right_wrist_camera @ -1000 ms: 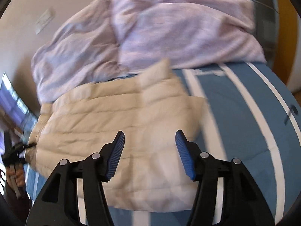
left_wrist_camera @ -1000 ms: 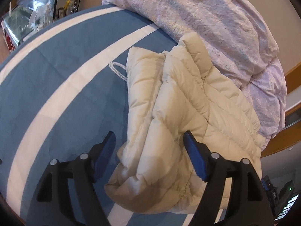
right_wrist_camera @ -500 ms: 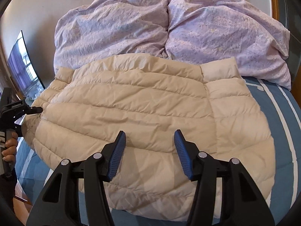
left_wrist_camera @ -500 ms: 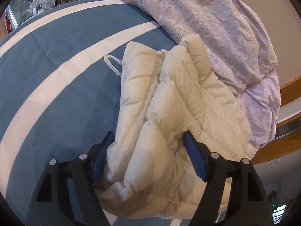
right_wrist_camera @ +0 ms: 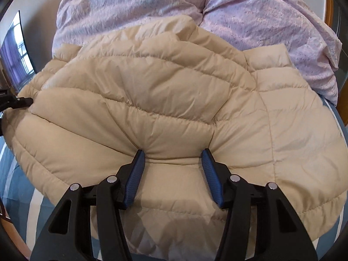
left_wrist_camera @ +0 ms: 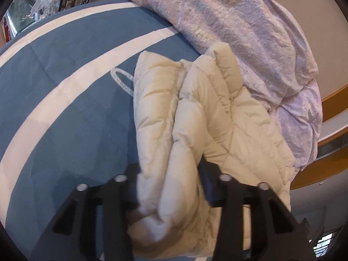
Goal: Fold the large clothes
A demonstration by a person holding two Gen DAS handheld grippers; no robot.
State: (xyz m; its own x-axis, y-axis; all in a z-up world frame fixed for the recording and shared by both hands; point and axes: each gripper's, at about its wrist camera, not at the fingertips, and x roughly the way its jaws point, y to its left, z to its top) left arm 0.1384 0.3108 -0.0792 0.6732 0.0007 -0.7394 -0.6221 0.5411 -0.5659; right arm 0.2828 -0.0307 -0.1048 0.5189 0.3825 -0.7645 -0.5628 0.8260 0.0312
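Observation:
A cream quilted puffer jacket (left_wrist_camera: 217,113) lies on a blue bedspread (left_wrist_camera: 65,87) with white stripes. In the left wrist view its near edge is bunched into thick folds. My left gripper (left_wrist_camera: 169,167) has its jaws closing on that bunch, and the fabric is squeezed between the fingers. The right wrist view shows the jacket (right_wrist_camera: 174,91) spread wide. My right gripper (right_wrist_camera: 173,154) stands open with its blue fingertips (right_wrist_camera: 139,158) pushed into the jacket's surface, and a puff of fabric bulges between them. The left gripper's tip (right_wrist_camera: 19,103) shows at the jacket's far left edge.
A rumpled lilac duvet (right_wrist_camera: 261,10) is heaped behind the jacket against the wall. A white cord loop (left_wrist_camera: 121,78) lies on the bedspread beside the jacket. A wooden bed frame (left_wrist_camera: 332,95) runs at the right. Cluttered shelves (left_wrist_camera: 43,4) stand beyond the bed.
My left gripper's jaws have come together on the jacket's bunched edge. My right gripper swung over the jacket and sank until its tips dented the fabric.

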